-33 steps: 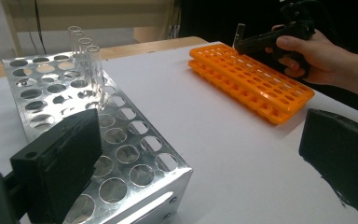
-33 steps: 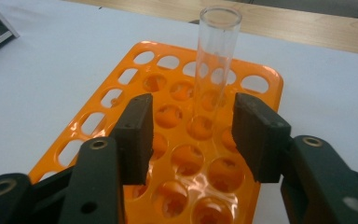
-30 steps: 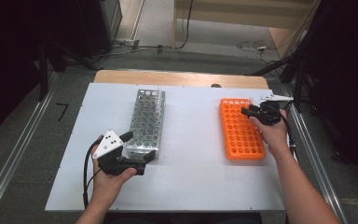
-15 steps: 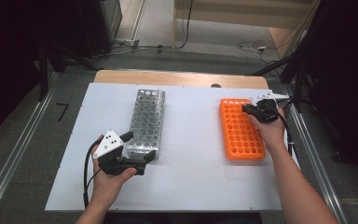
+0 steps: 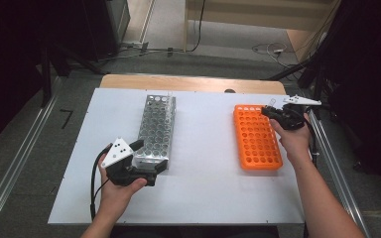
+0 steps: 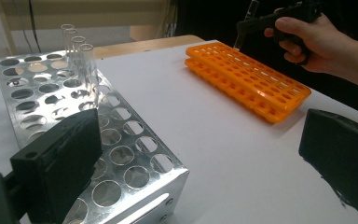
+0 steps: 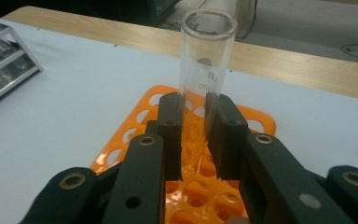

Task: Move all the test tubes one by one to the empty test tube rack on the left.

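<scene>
My right gripper (image 7: 194, 103) is shut on a clear glass test tube (image 7: 207, 60), which stands upright between the pads. The tube's lower end hangs just over the far right corner of the orange rack (image 7: 121, 154). From above, the right gripper (image 5: 269, 110) hovers at that corner of the orange rack (image 5: 257, 136). My left gripper (image 6: 200, 130) stands wide open at the near corner of the metal rack (image 6: 51, 93). Its left jaw lies against the rack and its right jaw is well clear. Three empty glass tubes (image 6: 77, 51) stand at the metal rack's far end.
The white tabletop (image 5: 203, 163) lies bare between the two racks. A wooden edge (image 5: 188, 82) runs along the table's far side, with cables on the floor beyond. A metal rail (image 5: 327, 163) runs close to the table's right edge.
The right hand has risen a little over the orange rack's far right corner, with the tube in its jaws. The left hand and both racks have kept still.
</scene>
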`<state>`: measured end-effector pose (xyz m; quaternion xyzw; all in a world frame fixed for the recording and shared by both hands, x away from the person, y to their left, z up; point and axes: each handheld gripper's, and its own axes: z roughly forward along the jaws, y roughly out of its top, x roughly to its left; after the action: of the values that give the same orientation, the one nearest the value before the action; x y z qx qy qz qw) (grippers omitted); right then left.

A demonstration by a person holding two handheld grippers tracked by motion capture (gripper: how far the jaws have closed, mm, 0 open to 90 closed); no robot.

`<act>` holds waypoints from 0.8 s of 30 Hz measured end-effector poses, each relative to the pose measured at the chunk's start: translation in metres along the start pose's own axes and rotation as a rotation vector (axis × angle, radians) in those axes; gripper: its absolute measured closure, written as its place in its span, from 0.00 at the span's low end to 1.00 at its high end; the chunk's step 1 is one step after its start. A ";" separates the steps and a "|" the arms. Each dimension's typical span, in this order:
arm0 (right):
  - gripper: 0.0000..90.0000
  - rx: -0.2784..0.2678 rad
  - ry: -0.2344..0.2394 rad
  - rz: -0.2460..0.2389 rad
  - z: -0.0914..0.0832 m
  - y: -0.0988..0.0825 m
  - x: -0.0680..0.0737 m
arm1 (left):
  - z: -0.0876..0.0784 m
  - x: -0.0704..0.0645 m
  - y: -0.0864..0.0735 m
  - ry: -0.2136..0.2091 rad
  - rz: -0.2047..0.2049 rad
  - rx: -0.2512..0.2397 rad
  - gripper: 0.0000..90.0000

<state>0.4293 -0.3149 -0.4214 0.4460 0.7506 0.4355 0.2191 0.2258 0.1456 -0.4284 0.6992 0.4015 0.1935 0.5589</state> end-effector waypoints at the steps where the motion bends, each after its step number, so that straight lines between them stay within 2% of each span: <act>1: 0.82 -0.005 0.005 -0.009 -0.003 0.000 0.003 | 0.000 0.000 0.000 0.001 0.004 0.003 0.00; 12: 0.82 -0.013 0.103 -0.039 -0.028 -0.010 0.040 | 0.004 -0.004 0.001 -0.013 0.010 0.004 0.00; 21: 0.82 -0.010 0.178 -0.099 -0.043 -0.020 0.075 | 0.007 -0.009 0.003 -0.028 0.018 0.004 0.00; 24: 0.82 -0.007 0.203 -0.106 -0.047 -0.025 0.087 | 0.008 -0.011 0.004 -0.035 0.023 0.005 0.00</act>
<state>0.3393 -0.2668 -0.4128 0.3585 0.7899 0.4690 0.1660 0.2264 0.1317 -0.4256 0.7086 0.3841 0.1868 0.5616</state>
